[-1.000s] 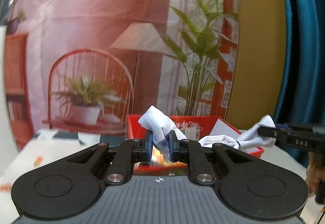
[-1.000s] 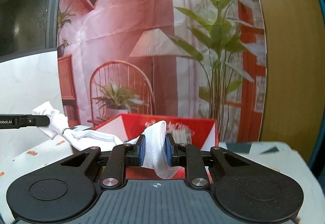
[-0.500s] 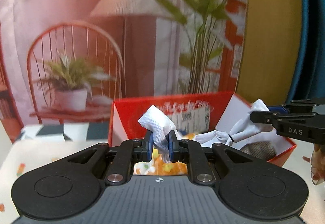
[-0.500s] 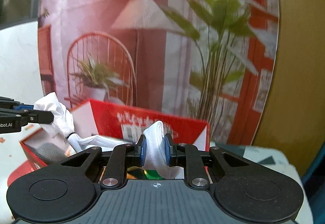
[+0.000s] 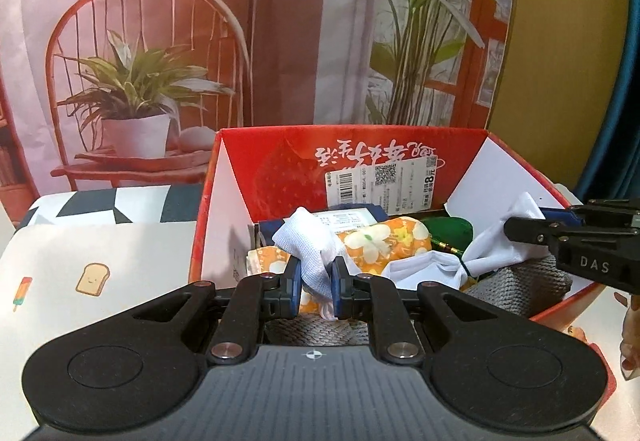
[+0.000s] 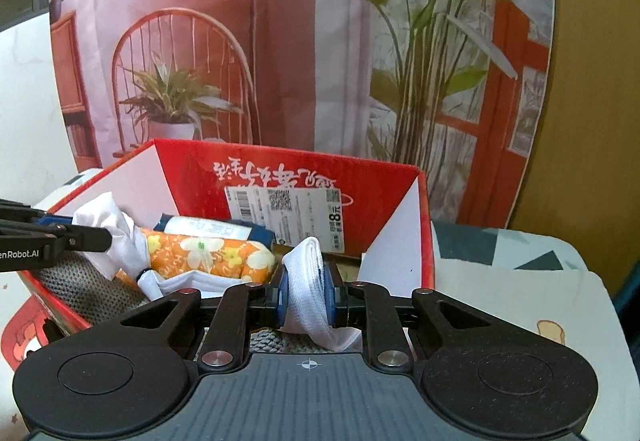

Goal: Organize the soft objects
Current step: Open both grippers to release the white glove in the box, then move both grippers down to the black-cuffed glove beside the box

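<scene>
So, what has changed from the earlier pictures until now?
Both grippers carried the white cloth forward and down, so it now hangs over the open red box, above the orange flowered bundle. Nothing was released: the left gripper and right gripper stay shut on its two ends.

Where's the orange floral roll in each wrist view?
Left wrist: orange floral roll lies in the red box, centre frame, just beyond the left gripper.
Right wrist: same roll sits left of centre, beyond and left of the right gripper.
Shared landmark: the white barcode label on the box's back wall.
</scene>
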A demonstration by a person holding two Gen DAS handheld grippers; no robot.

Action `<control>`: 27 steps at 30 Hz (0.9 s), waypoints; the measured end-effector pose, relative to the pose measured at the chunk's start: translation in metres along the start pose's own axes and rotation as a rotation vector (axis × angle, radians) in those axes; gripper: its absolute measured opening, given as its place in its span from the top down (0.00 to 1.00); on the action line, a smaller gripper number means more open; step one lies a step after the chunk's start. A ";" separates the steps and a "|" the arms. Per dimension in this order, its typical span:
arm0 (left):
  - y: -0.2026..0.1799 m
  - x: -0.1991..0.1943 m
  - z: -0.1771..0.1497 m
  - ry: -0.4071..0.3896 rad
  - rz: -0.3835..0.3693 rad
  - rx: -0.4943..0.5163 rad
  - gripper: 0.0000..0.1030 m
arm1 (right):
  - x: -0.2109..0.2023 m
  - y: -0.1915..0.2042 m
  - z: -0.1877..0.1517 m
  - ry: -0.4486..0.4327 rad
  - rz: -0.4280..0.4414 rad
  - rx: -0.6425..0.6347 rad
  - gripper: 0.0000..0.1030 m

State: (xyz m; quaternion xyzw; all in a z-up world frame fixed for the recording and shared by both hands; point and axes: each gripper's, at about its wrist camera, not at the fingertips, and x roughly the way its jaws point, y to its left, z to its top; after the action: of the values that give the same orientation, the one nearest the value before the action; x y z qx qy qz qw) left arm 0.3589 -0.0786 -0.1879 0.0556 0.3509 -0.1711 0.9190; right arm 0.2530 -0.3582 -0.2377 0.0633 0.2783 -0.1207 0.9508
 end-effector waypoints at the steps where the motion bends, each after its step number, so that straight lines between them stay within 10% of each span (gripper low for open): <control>1: 0.000 0.000 -0.001 0.003 -0.007 0.002 0.84 | 0.001 0.000 -0.001 0.004 0.003 0.006 0.84; 6: 0.000 -0.004 -0.002 0.002 -0.012 0.021 0.75 | -0.002 0.002 -0.002 0.009 -0.014 0.018 0.80; 11: 0.007 -0.025 0.004 -0.049 -0.019 0.003 0.20 | -0.015 0.003 -0.002 -0.046 -0.056 0.005 0.65; 27: 0.033 -0.112 -0.076 -0.208 0.021 -0.144 0.10 | -0.109 0.012 -0.056 -0.350 -0.008 0.055 0.38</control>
State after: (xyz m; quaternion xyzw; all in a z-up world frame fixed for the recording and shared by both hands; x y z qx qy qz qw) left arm 0.2455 0.0000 -0.1708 -0.0246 0.2644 -0.1405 0.9538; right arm 0.1383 -0.3154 -0.2245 0.0661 0.1054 -0.1413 0.9821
